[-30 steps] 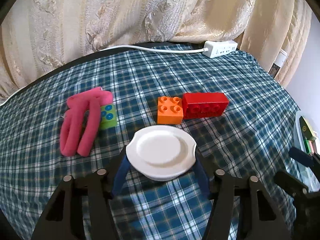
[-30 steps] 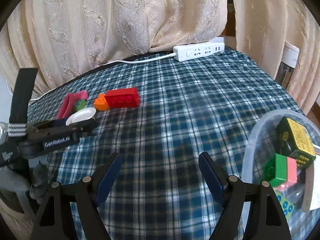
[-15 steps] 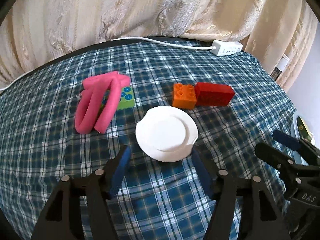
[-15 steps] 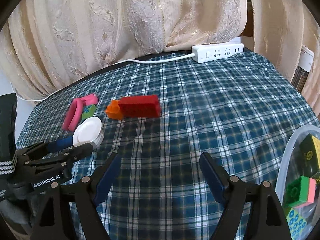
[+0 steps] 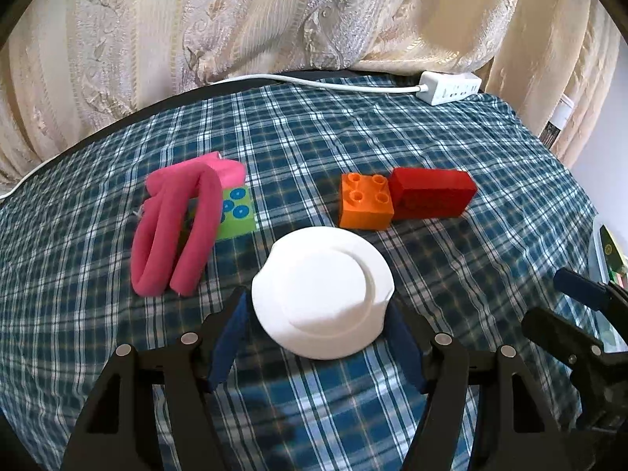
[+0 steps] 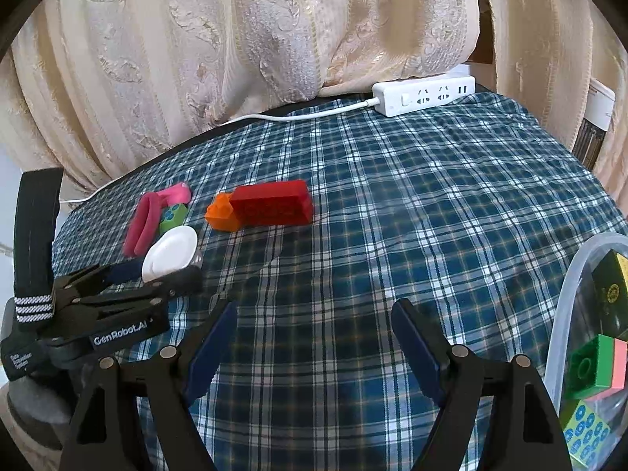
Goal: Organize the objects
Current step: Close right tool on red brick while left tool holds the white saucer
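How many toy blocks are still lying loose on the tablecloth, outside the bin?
3. An orange block touches a red block behind the white plate; a green block lies partly under the pink roll. More could be hidden beneath that roll.

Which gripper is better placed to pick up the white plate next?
Left. The left gripper is open with the white plate between its fingers; the right gripper is open over bare cloth.

Left claw (image 5: 318, 314) back astride plate (image 5: 322, 290)
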A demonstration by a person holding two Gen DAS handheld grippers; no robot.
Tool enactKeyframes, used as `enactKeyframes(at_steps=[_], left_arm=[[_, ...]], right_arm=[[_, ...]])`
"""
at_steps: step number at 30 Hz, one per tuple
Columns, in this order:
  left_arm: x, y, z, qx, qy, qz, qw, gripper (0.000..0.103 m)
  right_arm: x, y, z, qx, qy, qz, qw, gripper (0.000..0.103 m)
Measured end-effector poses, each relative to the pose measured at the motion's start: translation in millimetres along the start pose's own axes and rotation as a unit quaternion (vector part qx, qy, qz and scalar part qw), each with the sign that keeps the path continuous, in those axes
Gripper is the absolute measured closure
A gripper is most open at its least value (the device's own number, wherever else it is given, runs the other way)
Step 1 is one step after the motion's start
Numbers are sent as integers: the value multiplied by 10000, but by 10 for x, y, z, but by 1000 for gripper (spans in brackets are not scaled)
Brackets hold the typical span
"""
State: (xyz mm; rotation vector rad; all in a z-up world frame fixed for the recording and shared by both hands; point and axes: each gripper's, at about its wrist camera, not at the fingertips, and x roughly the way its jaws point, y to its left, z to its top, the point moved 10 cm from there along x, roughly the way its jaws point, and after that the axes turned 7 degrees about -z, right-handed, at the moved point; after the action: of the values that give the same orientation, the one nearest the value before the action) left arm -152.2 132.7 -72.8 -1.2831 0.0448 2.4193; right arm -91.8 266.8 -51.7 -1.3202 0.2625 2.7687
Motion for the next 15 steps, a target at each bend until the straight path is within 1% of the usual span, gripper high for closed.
enactKeyframes(at_steps=[4, 6, 15], left_arm=[[7, 14, 33, -22, -71, -108, 9999, 34], [-1, 8, 47, 20, -133, -147, 9998, 38], [-207, 29, 137, 12, -504, -127, 9986, 40]], right_arm=[[16, 35, 28, -29, 4, -12, 10000, 19], [27, 68, 56, -54, -5, -3, 10000, 19], [180, 149, 225, -81, -8, -32, 10000, 19]])
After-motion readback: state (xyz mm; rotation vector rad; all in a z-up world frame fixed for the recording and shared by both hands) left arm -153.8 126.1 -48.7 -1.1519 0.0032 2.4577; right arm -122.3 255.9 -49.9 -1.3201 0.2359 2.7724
